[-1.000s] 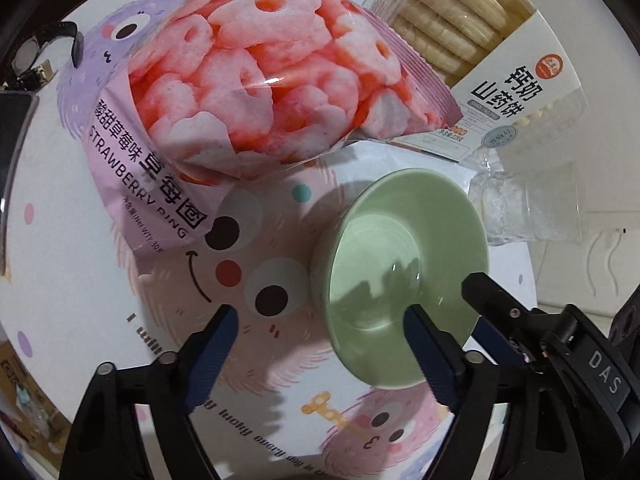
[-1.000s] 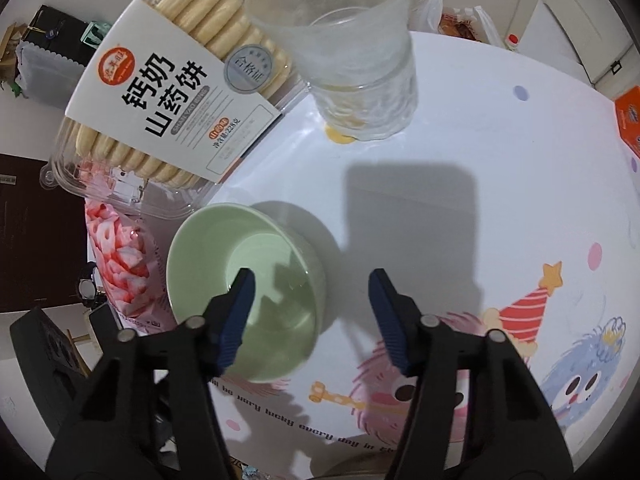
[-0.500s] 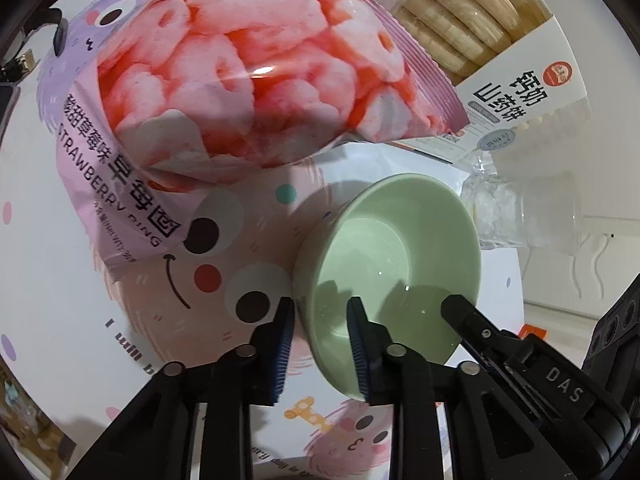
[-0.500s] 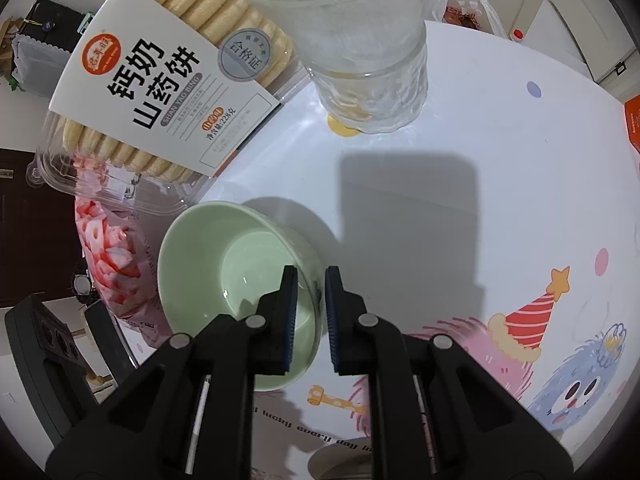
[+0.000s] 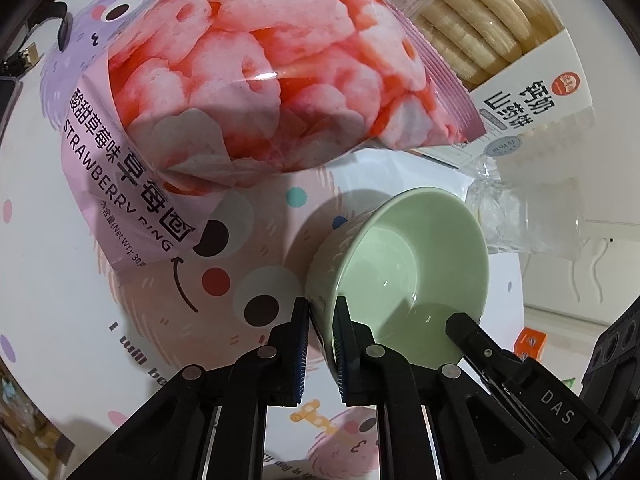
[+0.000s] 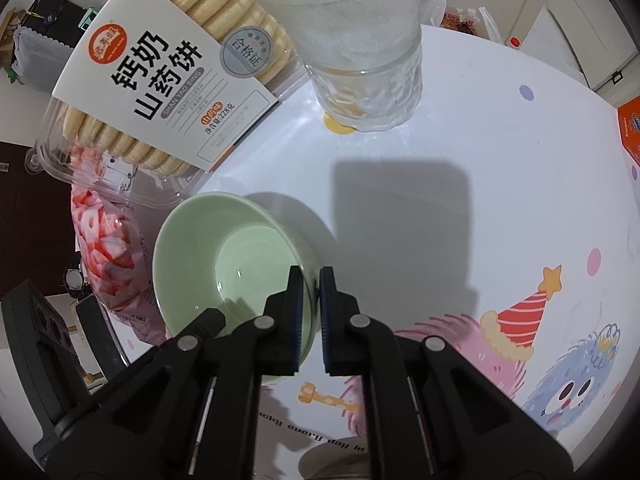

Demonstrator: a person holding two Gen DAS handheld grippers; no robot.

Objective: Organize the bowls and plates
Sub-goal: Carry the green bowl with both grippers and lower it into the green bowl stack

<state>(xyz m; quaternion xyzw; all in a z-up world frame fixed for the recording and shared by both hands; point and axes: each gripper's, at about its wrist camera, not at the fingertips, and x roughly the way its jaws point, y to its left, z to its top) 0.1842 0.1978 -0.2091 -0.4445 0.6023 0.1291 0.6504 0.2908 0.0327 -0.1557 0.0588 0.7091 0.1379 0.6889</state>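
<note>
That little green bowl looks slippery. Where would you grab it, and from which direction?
By the rim, from above. The green bowl sits upright with its mouth open, and its thin wall fits between narrow jaws, one pad inside and one outside. The right gripper already pinches one side of the rim this way. The left gripper is closing on the opposite side, so the load would be shared.

Snack bag (image 5: 256, 80), biscuit box (image 6: 160, 68) and cup (image 6: 360, 52) crowd the bowl (image 6: 224, 256); tablecloth (image 6: 500, 200) rightward lies free
</note>
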